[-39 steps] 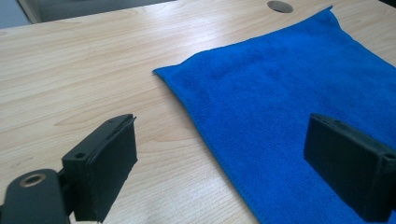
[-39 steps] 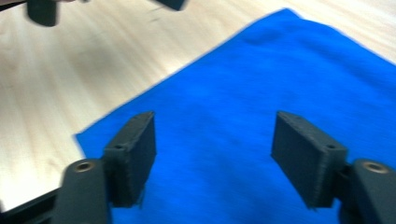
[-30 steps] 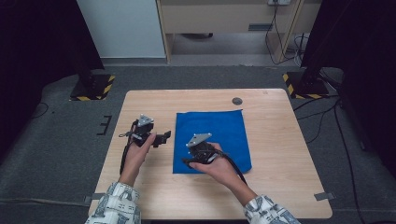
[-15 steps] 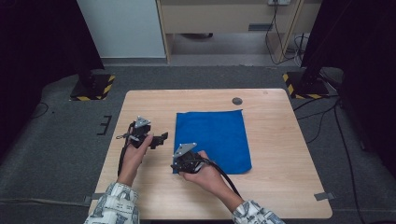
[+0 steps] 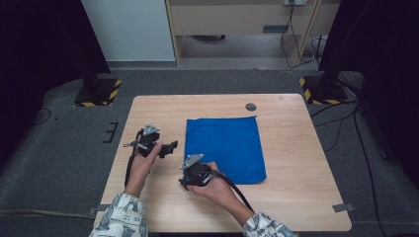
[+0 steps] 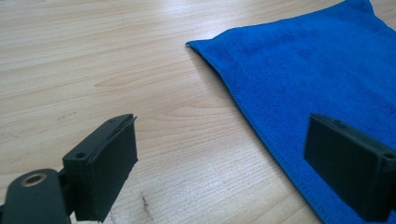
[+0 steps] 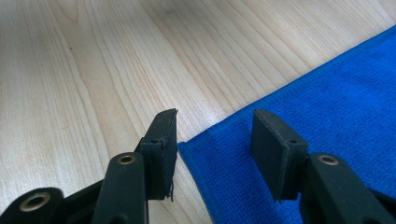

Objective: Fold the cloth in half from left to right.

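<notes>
A blue cloth (image 5: pixel 227 148) lies flat on the wooden table (image 5: pixel 296 163). My right gripper (image 5: pixel 190 174) sits low at the cloth's near left corner. In the right gripper view its jaws (image 7: pixel 215 116) stand apart, having just been opening. The cloth's corner (image 7: pixel 219 154) lies between and under them, and the pads do not press on it. My left gripper (image 5: pixel 172 146) hovers left of the cloth, pointing toward it. In the left gripper view it is wide open (image 6: pixel 222 120), with the cloth's left edge (image 6: pixel 261 116) running under the right jaw and nothing held.
A small dark round disc (image 5: pixel 251 106) lies near the table's far edge, behind the cloth. The right gripper's cable (image 5: pixel 237 190) trails toward the near edge. Bare wood lies right of the cloth and along the left side.
My right gripper has moved left and nearer, from over the cloth's left part down to its near left corner. The left gripper has stayed put.
</notes>
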`<action>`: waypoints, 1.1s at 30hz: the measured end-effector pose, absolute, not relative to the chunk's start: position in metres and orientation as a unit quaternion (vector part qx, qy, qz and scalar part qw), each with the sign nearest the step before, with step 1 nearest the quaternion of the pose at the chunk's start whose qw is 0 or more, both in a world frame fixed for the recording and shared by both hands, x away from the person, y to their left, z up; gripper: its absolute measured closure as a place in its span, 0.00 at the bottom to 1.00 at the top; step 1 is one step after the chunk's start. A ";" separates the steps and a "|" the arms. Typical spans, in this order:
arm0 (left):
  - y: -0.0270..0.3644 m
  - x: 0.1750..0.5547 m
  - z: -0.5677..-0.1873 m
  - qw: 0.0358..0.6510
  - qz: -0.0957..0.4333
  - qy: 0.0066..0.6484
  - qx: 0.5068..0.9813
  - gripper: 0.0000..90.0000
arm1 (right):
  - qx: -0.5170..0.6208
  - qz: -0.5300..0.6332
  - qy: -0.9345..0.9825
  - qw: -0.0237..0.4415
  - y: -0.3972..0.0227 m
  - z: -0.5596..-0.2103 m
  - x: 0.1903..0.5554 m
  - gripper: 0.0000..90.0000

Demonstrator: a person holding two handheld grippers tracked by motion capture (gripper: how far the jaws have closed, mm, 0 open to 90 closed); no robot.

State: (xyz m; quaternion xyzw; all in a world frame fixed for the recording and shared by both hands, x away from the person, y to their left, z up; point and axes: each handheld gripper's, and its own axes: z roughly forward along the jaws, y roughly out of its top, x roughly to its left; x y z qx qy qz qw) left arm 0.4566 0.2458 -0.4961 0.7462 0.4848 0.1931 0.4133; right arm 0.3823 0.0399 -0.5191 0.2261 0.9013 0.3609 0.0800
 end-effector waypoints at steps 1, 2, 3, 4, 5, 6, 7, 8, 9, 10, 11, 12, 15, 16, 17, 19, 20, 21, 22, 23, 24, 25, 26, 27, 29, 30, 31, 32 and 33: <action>0.246 0.457 -0.496 0.414 0.193 0.485 0.746 0.10 | 0.229 0.362 0.900 0.080 0.040 -0.520 0.382 0.56; 0.245 0.457 -0.496 0.415 0.194 0.487 0.744 0.10 | 0.227 0.361 0.901 0.080 0.040 -0.520 0.383 0.56; 0.245 0.457 -0.496 0.414 0.194 0.488 0.744 0.10 | 0.228 0.360 0.901 0.078 0.041 -0.521 0.382 0.56; 0.245 0.457 -0.496 0.414 0.194 0.487 0.744 0.10 | 0.227 0.358 0.902 0.078 0.041 -0.522 0.382 0.56; 0.244 0.457 -0.496 0.413 0.193 0.485 0.746 0.10 | 0.228 0.358 0.902 0.078 0.042 -0.524 0.382 0.55; 0.244 0.457 -0.497 0.412 0.193 0.484 0.747 0.10 | 0.229 0.358 0.902 0.078 0.042 -0.525 0.381 0.55; 0.244 0.457 -0.497 0.412 0.193 0.484 0.748 0.10 | 0.229 0.358 0.902 0.077 0.042 -0.525 0.381 0.54; 0.244 0.457 -0.497 0.412 0.193 0.484 0.747 0.10 | 0.230 0.358 0.902 0.077 0.042 -0.525 0.381 0.54; 0.244 0.457 -0.496 0.412 0.193 0.485 0.747 0.10 | 0.229 0.358 0.902 0.077 0.042 -0.525 0.381 0.54; 0.244 0.457 -0.496 0.413 0.193 0.485 0.747 0.10 | 0.228 0.358 0.902 0.079 0.042 -0.525 0.381 0.55; 0.245 0.456 -0.496 0.413 0.193 0.485 0.746 0.10 | 0.225 0.358 0.902 0.081 0.042 -0.525 0.381 0.55; 0.245 0.456 -0.496 0.414 0.193 0.486 0.745 0.10 | 0.224 0.359 0.902 0.085 0.041 -0.526 0.380 0.57; 0.245 0.456 -0.496 0.414 0.193 0.487 0.744 0.10 | 0.226 0.363 0.900 0.089 0.039 -0.526 0.381 0.63; 0.246 0.456 -0.496 0.413 0.192 0.487 0.745 0.10 | 0.225 0.364 0.899 0.090 0.038 -0.526 0.381 0.66; 0.246 0.456 -0.496 0.413 0.192 0.487 0.745 0.10 | 0.224 0.365 0.899 0.090 0.036 -0.526 0.382 0.70; 0.245 0.456 -0.496 0.414 0.193 0.486 0.745 0.10 | 0.223 0.365 0.899 0.091 0.033 -0.526 0.384 0.80; 0.245 0.456 -0.495 0.414 0.192 0.486 0.745 0.10 | 0.223 0.365 0.899 0.091 0.033 -0.526 0.384 0.80; 0.245 0.456 -0.495 0.415 0.192 0.485 0.745 0.10 | 0.226 0.366 0.898 0.093 0.032 -0.526 0.385 0.83; 0.245 0.456 -0.495 0.417 0.191 0.485 0.745 0.10 | 0.226 0.365 0.898 0.093 0.032 -0.526 0.386 0.87; 0.245 0.457 -0.495 0.419 0.190 0.484 0.744 0.10 | 0.230 0.365 0.897 0.094 0.031 -0.526 0.387 0.90; 0.245 0.457 -0.495 0.420 0.189 0.483 0.744 0.10 | 0.231 0.365 0.897 0.095 0.031 -0.526 0.388 0.93; 0.245 0.457 -0.495 0.421 0.189 0.482 0.744 0.10 | 0.233 0.364 0.896 0.096 0.030 -0.526 0.389 0.95; 0.245 0.457 -0.494 0.424 0.189 0.481 0.744 0.10 | 0.237 0.366 0.895 0.091 0.030 -0.526 0.390 0.96; 0.245 0.457 -0.493 0.424 0.188 0.479 0.745 0.11 | 0.241 0.368 0.894 0.086 0.029 -0.526 0.391 0.97; 0.244 0.457 -0.491 0.430 0.187 0.476 0.744 0.11 | 0.242 0.371 0.892 0.086 0.030 -0.526 0.389 0.97; 0.243 0.457 -0.490 0.432 0.186 0.475 0.744 0.11 | 0.242 0.373 0.892 0.085 0.030 -0.525 0.388 0.97; 0.243 0.458 -0.489 0.432 0.186 0.472 0.746 0.11 | 0.241 0.376 0.891 0.082 0.030 -0.525 0.386 0.97; 0.242 0.459 -0.488 0.434 0.187 0.472 0.745 0.11 | 0.240 0.377 0.891 0.079 0.031 -0.524 0.384 0.97; 0.241 0.460 -0.488 0.432 0.190 0.470 0.746 0.11 | 0.239 0.379 0.891 0.077 0.032 -0.524 0.381 0.97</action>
